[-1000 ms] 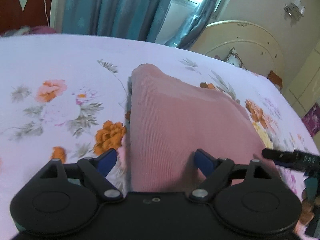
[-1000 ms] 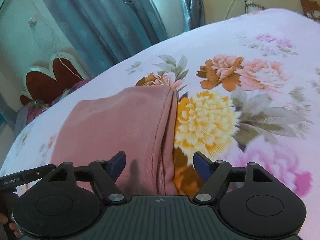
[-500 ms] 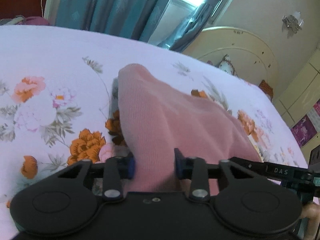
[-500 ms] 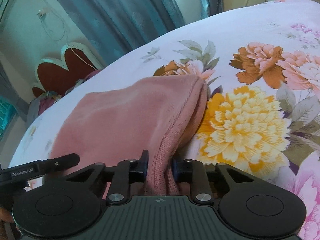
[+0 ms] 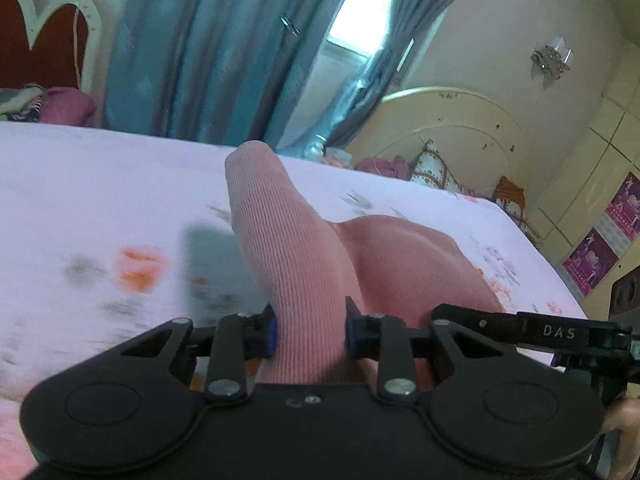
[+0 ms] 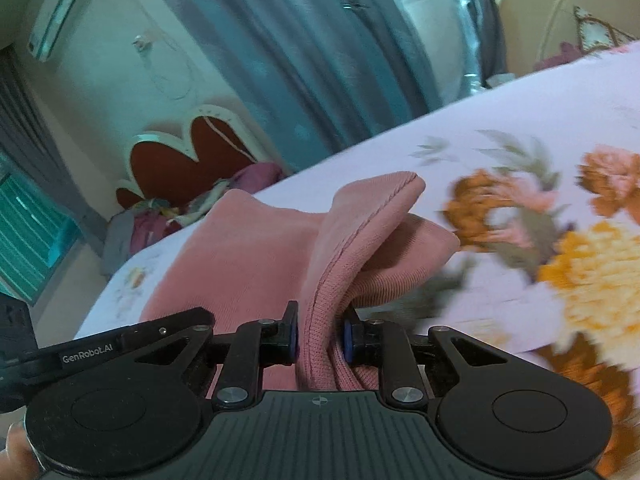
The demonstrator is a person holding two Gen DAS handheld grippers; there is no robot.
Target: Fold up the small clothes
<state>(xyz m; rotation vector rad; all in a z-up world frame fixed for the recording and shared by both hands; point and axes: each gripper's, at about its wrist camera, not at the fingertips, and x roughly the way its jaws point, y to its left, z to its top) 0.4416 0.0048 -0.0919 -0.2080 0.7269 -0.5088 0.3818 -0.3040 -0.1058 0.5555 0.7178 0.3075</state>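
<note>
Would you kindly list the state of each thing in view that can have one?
Pink garment: near edge lifted off the bed, both corners gripped.
Left tongs: shut on the garment.
Right tongs: shut on the garment.
Curtains: partly drawn.

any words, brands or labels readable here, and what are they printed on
"DAS" – on the black bar of the other gripper, seen from the left wrist camera.
"GenRobot.AI" – on the black bar of the other gripper, seen from the right wrist camera.
Pink posters on the wall: print too small to read.

Bare floral bedsheet [image 5: 100, 184] beyond; headboard [image 5: 452, 120] farther.
</note>
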